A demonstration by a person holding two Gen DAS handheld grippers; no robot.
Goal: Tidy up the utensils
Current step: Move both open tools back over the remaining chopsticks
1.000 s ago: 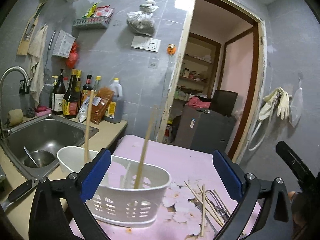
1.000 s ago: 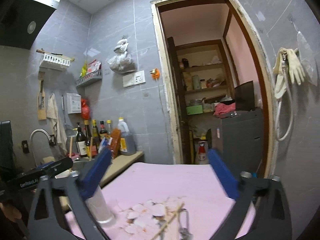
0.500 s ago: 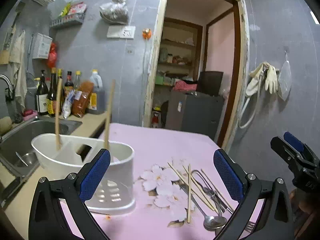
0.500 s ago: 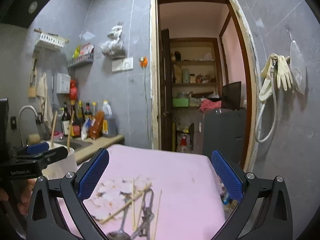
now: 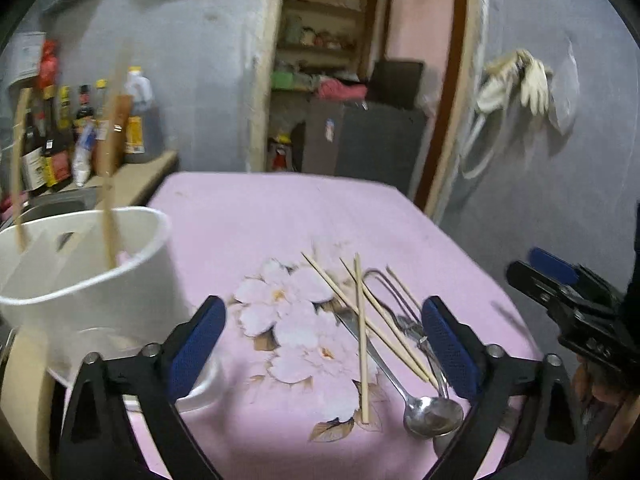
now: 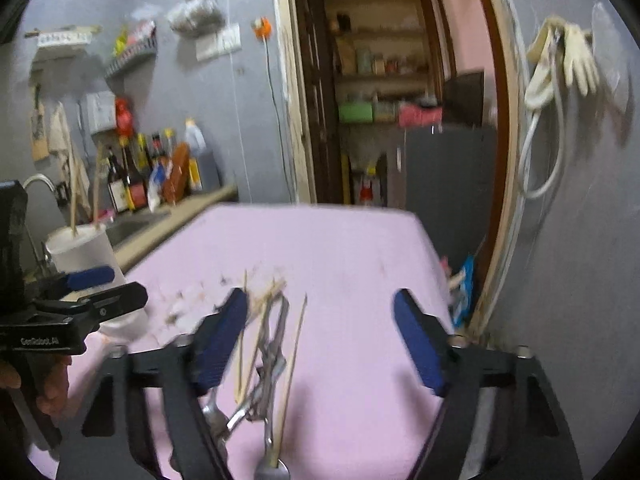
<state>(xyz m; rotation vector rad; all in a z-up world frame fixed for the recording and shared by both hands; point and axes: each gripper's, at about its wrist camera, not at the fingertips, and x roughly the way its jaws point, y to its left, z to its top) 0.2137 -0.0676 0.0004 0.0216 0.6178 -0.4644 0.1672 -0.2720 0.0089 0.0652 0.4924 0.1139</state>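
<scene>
Off to the left of the left tongs (image 5: 324, 350) stands the white utensil holder (image 5: 92, 280), close beside the left finger, with two chopsticks (image 5: 108, 184) already upright in its compartments. These tongs hang over the pink desk (image 5: 280, 216) with their jaws wide apart, holding nothing. Between and just ahead of their fingers, leaning toward the right one, lies the loose pile: several chopsticks (image 5: 362, 332) crossed over a spoon (image 5: 430, 414) and other metal cutlery whose kinds are hard to tell.

Further right, the right tongs (image 6: 320, 340) are also spread and empty. From their own camera the same pile (image 6: 268, 360) lies just ahead of their left finger, blurred by motion.

The step in hand looks like reaching for another piece, with the sorting only partly done. Next, one pair of tongs would need to lower onto a single chopstick, straddle it across its length, close, and lift it clear without dragging the crossed neighbours, then carry it left to the holder.
</scene>
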